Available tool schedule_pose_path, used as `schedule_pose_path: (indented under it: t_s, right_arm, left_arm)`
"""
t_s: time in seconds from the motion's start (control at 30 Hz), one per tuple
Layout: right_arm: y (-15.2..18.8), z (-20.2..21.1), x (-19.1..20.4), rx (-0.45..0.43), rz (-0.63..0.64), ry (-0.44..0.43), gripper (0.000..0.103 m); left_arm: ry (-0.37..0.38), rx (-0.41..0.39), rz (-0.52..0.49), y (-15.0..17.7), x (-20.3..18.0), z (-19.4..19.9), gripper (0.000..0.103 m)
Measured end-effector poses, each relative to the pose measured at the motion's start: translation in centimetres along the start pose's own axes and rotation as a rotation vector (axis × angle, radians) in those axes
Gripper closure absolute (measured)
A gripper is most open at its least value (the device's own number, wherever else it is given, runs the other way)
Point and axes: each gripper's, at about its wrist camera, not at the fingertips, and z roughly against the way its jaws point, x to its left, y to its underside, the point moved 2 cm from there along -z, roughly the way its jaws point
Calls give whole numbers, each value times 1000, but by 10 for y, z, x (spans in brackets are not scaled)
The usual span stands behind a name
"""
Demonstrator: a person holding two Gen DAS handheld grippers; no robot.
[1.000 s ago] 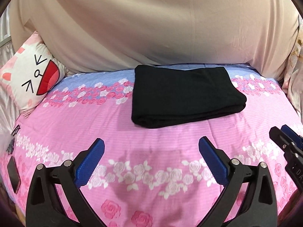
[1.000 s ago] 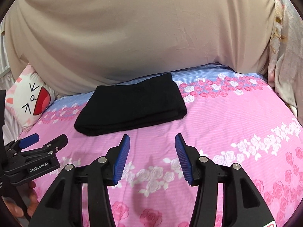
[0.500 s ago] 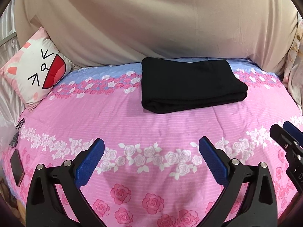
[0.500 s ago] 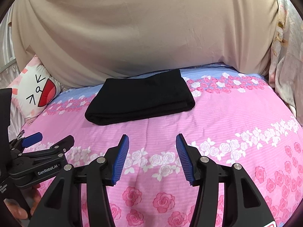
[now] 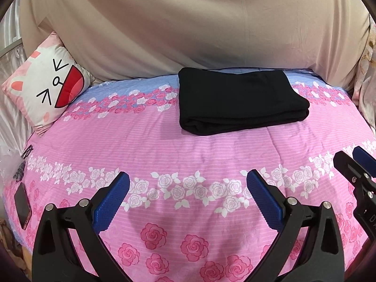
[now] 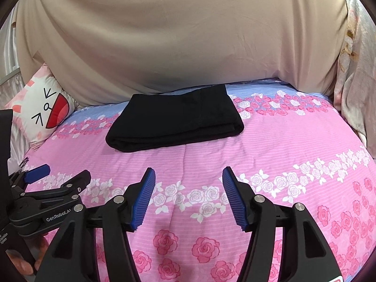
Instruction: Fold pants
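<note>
The black pants [image 5: 237, 99] lie folded into a neat rectangle at the far side of the pink floral bed cover [image 5: 164, 145]; they also show in the right wrist view [image 6: 176, 121]. My left gripper [image 5: 188, 188] is open and empty, hovering over the near part of the bed, well short of the pants. My right gripper [image 6: 188, 185] is open and empty too, also short of the pants. Each gripper shows at the edge of the other's view: the right one [image 5: 352, 164] and the left one [image 6: 47, 181].
A white cat-face pillow [image 5: 50, 89] leans at the far left. A beige sheet [image 5: 188, 23] hangs behind the bed. A phone [image 5: 22, 205] and small dark items [image 5: 20, 171] lie near the left edge. Patterned fabric [image 6: 354, 82] hangs on the right.
Both grippers have drawn back and up from the folded pants, which now look farther away. The right gripper's jaws have opened wider. The pants have not moved.
</note>
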Motion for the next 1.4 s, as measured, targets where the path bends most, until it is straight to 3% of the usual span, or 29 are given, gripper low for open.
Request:
schedule_pose_path:
  t_s: [0.43,0.63,0.83,1.13,1.27,1.4]
  right_arm:
    - [3,-1,-4,11,-3,0,44]
    - [2,1,-6,9,-3,2,43]
    - [3,1,-8,12,-5,6,43]
    - [2,1,-9,14,4,9,43]
    - [3,-2,-12,20,-2,8,43]
    - [5,-3,-15,27,-6,8,43]
  left_arm:
    - [4,-19,-39,2,-7,6,5]
    - [-38,-29,-65,3,-12,9,5]
    - [13,-24,-28,5,-7,9,5]
    - [14,-31,-49,5,-11,5,5]
    - [22,-71,-56,8,-15,7,5]
    - [65,-34,-45,8,-17,-1,5]
